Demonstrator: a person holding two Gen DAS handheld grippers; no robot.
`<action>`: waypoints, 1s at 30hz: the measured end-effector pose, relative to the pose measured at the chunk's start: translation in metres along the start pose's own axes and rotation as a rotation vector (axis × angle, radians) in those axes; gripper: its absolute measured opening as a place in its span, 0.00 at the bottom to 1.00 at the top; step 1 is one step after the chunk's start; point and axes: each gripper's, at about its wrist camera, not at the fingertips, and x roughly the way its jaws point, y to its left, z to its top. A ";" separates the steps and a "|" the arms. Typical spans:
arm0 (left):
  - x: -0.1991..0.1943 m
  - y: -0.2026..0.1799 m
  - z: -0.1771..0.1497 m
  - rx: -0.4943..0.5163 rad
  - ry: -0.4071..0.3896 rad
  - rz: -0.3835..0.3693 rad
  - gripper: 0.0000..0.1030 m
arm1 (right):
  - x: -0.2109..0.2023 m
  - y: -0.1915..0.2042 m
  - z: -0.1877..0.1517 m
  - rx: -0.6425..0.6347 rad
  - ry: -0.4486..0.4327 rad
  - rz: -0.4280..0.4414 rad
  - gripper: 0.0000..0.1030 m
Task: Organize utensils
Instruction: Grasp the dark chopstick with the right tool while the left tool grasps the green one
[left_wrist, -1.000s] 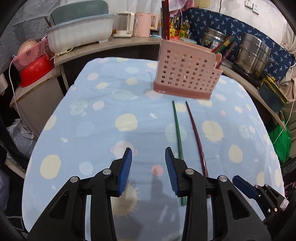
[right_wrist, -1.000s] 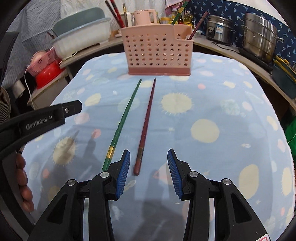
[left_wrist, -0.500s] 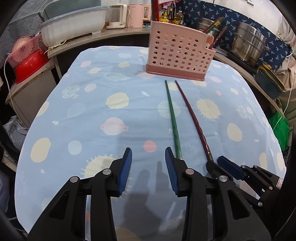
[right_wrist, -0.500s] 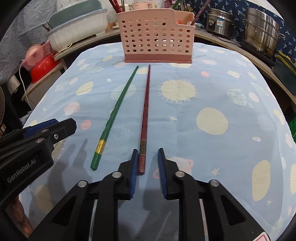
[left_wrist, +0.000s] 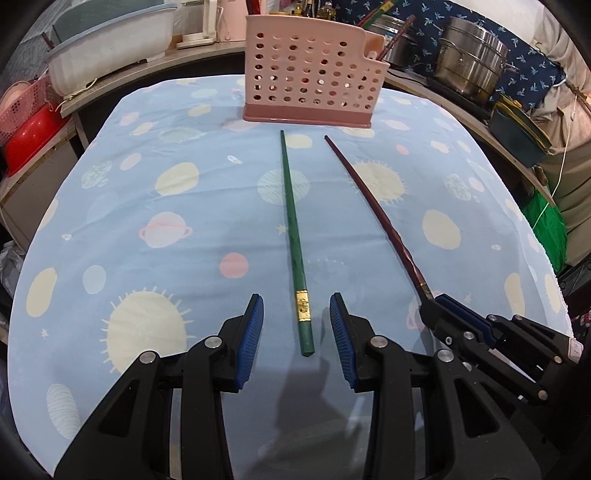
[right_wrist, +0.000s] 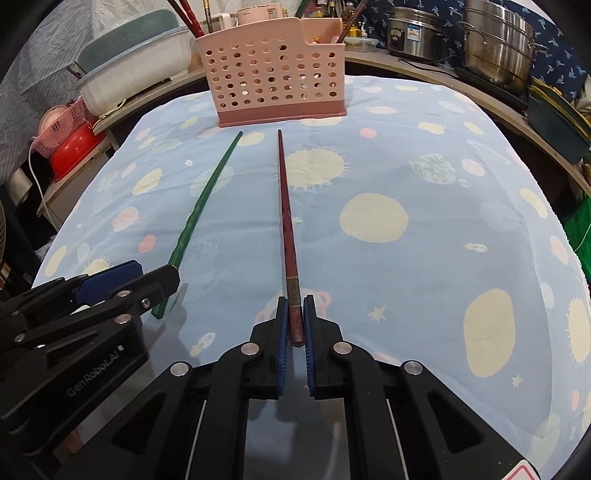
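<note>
Right gripper jaws now clenched on the thick end of the red chopstick, left gripper moved up, jaws released either side of the green chopstick (both tips toward the pink utensil basket), lying on the cloth-covered desk.

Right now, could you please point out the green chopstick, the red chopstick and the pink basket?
green chopstick (left_wrist: 291, 221): left wrist view, mid-shaft.
red chopstick (right_wrist: 285, 206): right wrist view, mid-shaft.
pink basket (left_wrist: 310, 70): left wrist view, perforated front wall.
</note>
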 end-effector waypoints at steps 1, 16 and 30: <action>0.002 -0.001 0.000 0.002 0.003 0.002 0.34 | 0.000 -0.001 0.000 0.003 0.001 0.000 0.08; 0.003 0.004 -0.006 0.012 0.005 0.005 0.07 | -0.007 -0.003 -0.008 0.007 0.006 0.003 0.07; -0.063 0.014 0.006 -0.009 -0.083 0.006 0.07 | -0.069 -0.008 0.000 0.017 -0.094 0.029 0.07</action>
